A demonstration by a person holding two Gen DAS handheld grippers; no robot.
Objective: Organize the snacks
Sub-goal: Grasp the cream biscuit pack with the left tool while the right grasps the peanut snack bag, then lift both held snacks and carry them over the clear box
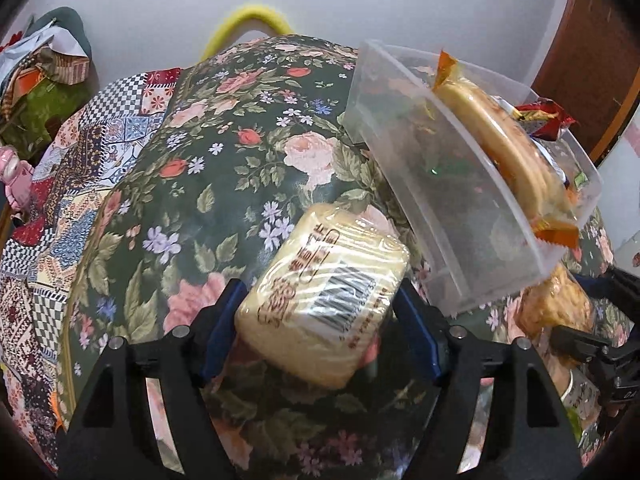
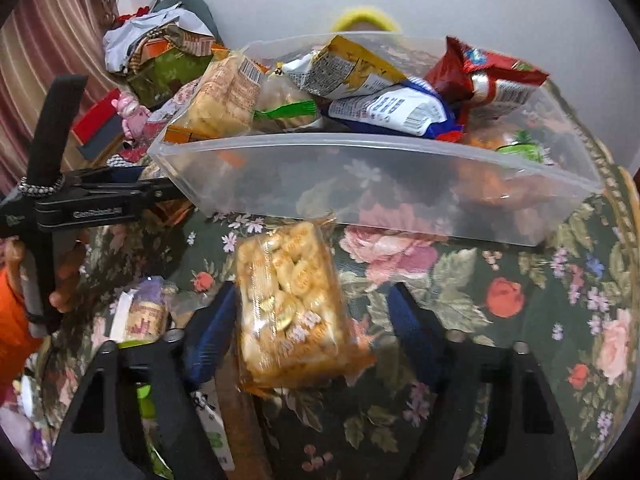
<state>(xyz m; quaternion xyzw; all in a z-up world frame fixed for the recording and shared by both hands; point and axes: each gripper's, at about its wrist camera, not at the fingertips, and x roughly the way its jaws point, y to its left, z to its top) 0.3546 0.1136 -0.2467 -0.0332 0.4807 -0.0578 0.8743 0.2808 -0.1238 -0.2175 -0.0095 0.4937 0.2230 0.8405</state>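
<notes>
The left hand-held gripper [image 1: 320, 312] is straddling a pale wrapped cake with a barcode [image 1: 324, 300]; both blue pads are lying right at its sides, though whether they are pressing cannot be told. The right hand-held gripper [image 2: 308, 312] is standing partly open around a clear bag of golden biscuits [image 2: 292, 304]: the left pad is touching the bag, the right pad is staying clear of it, so nothing is clamped.

Both packets are lying on the flower-patterned desk [image 1: 224, 168], just before a clear plastic bin [image 2: 380, 184] that is blocking the way ahead. The bin is holding a heap of snack packets: a round flat cake [image 1: 508, 148], a red wrapper [image 2: 488, 72], a blue-and-white pack [image 2: 396, 112]. Open cloth is stretching toward the desk's left edge in the left wrist view. Near the far left corner, crumpled boxes [image 2: 160, 56] are piling against the wall, with a pink toy [image 2: 130, 114] beside them.
</notes>
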